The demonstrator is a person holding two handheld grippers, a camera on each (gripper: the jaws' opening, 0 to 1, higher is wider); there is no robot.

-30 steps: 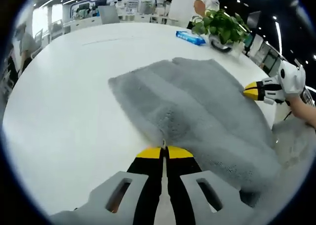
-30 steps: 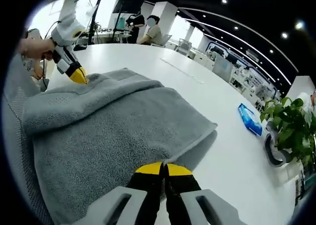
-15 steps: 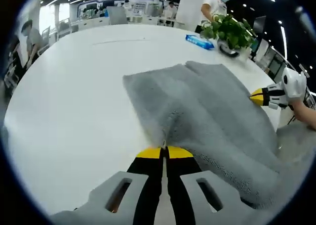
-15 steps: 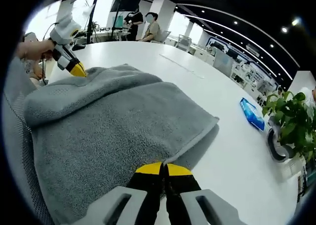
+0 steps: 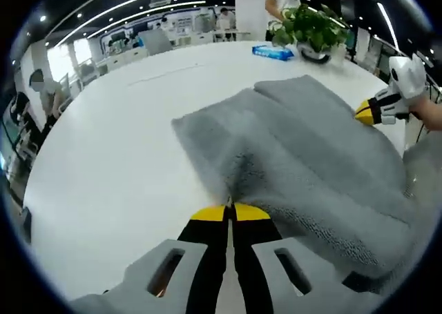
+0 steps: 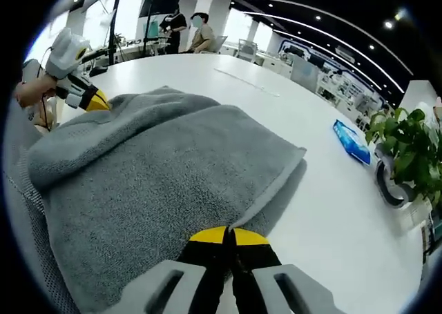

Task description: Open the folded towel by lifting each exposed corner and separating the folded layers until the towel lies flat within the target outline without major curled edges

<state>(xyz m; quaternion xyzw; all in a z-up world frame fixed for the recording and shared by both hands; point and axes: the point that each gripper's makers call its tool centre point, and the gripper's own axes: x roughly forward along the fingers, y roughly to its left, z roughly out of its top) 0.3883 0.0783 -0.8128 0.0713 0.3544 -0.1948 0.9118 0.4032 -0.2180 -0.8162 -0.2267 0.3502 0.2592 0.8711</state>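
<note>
Left hand-held gripper (image 5: 230,205) clamped on grey towel (image 5: 297,148) edge; right hand-held gripper (image 6: 228,229) likewise pinching towel edge (folded layers draped over white bench (image 5: 117,141)).

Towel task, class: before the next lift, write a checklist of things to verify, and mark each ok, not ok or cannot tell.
1. Left tongs shut on the towel edge: ok.
2. Right tongs shut on the towel's opposite edge: ok.
3. Towel lying flat: not ok, layers folded and draped.
4. Target outline located on the white table: cannot tell.
5. Blue packet and potted plant apart from the towel: ok.
</note>
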